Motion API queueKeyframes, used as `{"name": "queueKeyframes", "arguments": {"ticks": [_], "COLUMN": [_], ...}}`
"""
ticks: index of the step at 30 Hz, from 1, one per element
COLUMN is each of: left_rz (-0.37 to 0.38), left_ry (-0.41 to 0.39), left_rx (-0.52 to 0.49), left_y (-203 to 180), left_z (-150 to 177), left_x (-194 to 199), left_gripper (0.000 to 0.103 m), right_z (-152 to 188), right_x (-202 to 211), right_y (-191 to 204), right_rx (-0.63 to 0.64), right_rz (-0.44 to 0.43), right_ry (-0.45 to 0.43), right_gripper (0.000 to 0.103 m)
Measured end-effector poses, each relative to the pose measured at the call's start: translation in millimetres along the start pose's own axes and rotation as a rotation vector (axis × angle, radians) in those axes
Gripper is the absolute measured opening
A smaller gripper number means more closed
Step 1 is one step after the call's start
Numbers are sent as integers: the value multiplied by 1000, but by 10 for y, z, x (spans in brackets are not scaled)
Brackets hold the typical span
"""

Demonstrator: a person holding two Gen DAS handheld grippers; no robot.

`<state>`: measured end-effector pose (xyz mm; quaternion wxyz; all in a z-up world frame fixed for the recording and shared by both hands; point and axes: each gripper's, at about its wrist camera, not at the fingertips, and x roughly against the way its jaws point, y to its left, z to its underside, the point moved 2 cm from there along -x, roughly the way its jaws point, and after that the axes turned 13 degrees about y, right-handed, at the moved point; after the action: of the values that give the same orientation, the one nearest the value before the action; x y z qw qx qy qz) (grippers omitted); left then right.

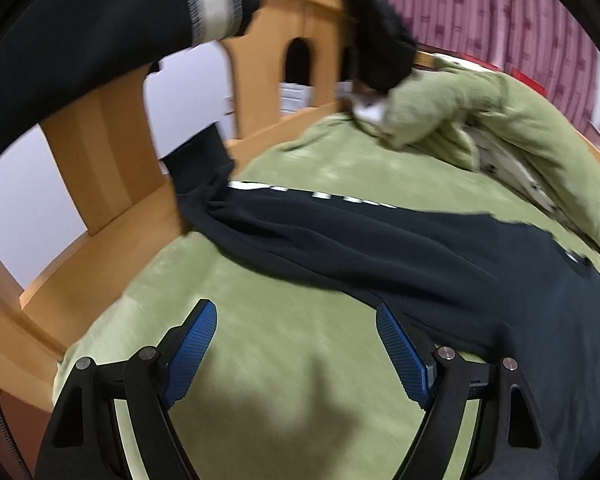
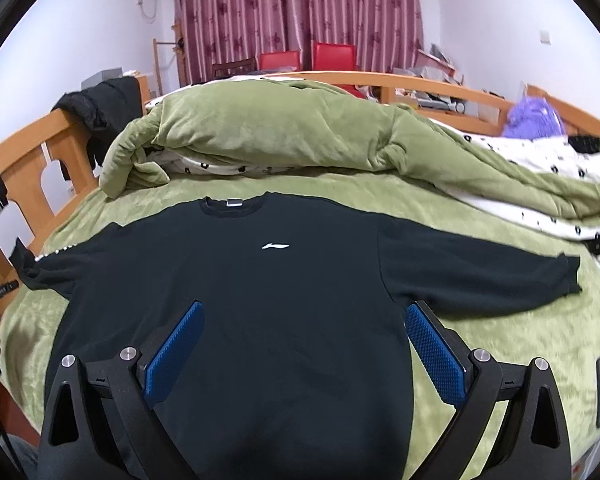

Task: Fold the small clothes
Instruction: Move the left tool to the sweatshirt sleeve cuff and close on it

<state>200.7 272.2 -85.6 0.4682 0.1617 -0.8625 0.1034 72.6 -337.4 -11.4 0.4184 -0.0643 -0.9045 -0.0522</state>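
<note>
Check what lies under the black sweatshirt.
The black sweatshirt lies spread flat on the green bed cover, which shows all around it. Anything else beneath it is covered from view.

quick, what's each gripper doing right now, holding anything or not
Left gripper: open, holding nothing, over the green bedspread beside the black sweatshirt.
Right gripper: open, holding nothing, above the sweatshirt's body.

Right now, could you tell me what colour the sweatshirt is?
Black, with a small white chest logo; the sweatshirt shows best in the right wrist view.
</note>
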Motion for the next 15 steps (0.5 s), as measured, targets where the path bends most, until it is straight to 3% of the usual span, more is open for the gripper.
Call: {"name": "queueKeyframes", "arguments": {"ticks": [8,15], "left_rz": [-62,-144], "left_ry": [-44,-58], "left_rx": [61,119], "left_y": [461,735], "left_z": [-527,-864], "left_x": [-634,-1084], "left_gripper": [81,80], "right_z": [-17,67], "right_x": [-450,-715], "right_y": [254,360], "right_rx": [46,31], "right_rz": [35,16], "right_ry": [59,113], "right_gripper": [98,96]}}
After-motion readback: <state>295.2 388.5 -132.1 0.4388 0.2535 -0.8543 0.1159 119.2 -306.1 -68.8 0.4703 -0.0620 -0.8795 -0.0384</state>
